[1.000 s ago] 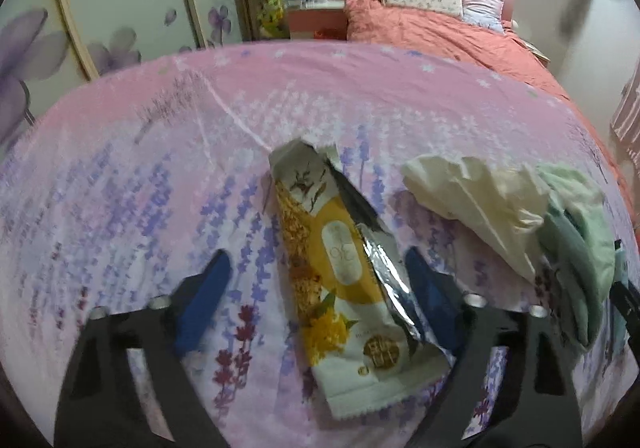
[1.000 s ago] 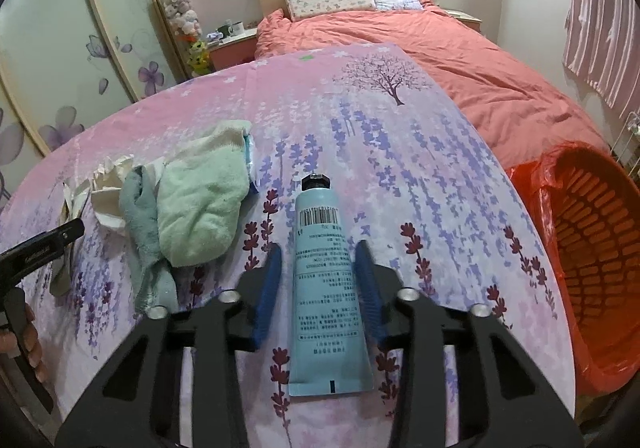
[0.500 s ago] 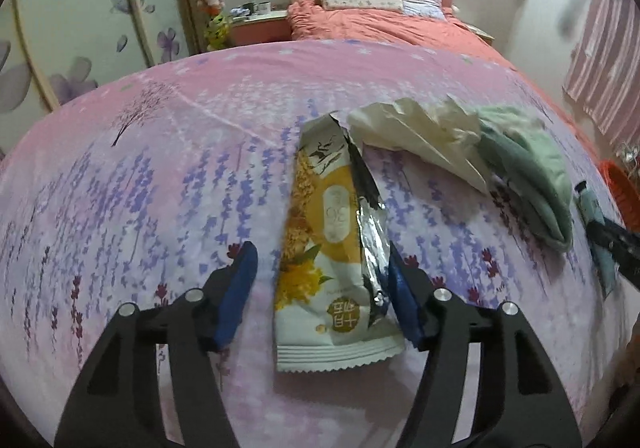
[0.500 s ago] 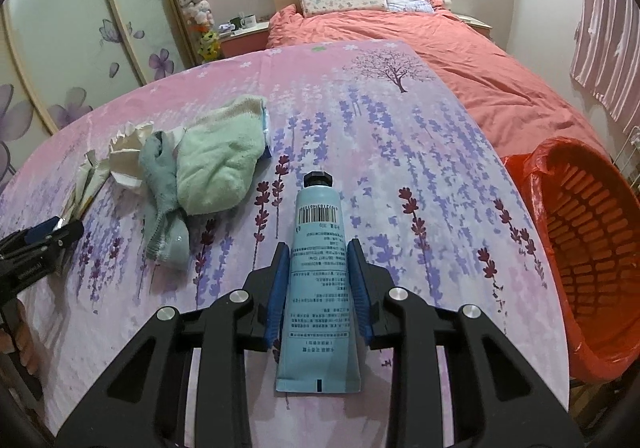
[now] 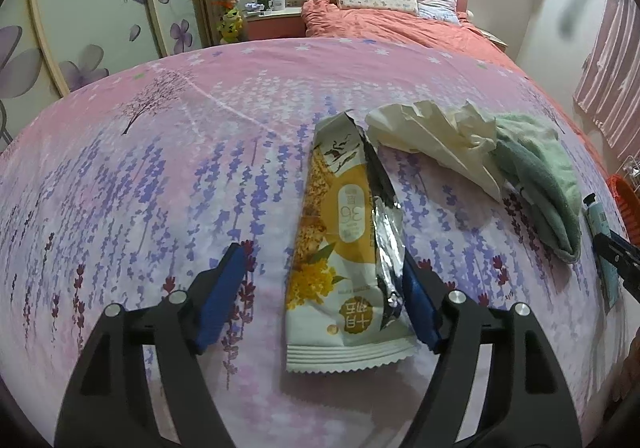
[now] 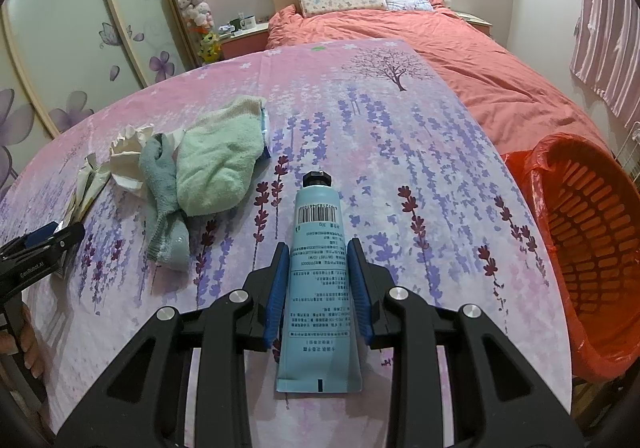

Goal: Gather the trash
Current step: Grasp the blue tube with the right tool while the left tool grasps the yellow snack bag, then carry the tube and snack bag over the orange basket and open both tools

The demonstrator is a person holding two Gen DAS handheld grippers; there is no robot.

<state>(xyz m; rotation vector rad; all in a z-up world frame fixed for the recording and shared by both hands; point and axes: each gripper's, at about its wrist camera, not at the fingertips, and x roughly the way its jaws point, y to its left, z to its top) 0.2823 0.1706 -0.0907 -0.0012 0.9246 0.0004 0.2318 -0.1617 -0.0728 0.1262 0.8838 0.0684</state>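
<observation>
A torn yellow and white snack wrapper [image 5: 344, 240] lies flat on the floral cloth. My left gripper [image 5: 320, 288] is open and straddles its lower half, the right finger touching the foil edge and the left finger well apart from it. A light blue tube with a black cap [image 6: 318, 268] lies cap away from me. My right gripper [image 6: 318, 284] is shut on the tube, both blue pads against its sides. The tube also shows in the left wrist view [image 5: 598, 216]. An orange basket lined with a red bag [image 6: 588, 248] stands at the table's right edge.
Crumpled white paper [image 5: 436, 136] and green socks [image 5: 540, 176] lie right of the wrapper; in the right wrist view the socks [image 6: 212, 164] lie left of the tube. A coral bed [image 6: 460, 60] stands behind the table, wardrobe doors [image 5: 80, 8] to the left.
My right gripper closed from loosely around the tube to pressing on it. My left gripper moved in over the wrapper, which now lies further between its fingers.
</observation>
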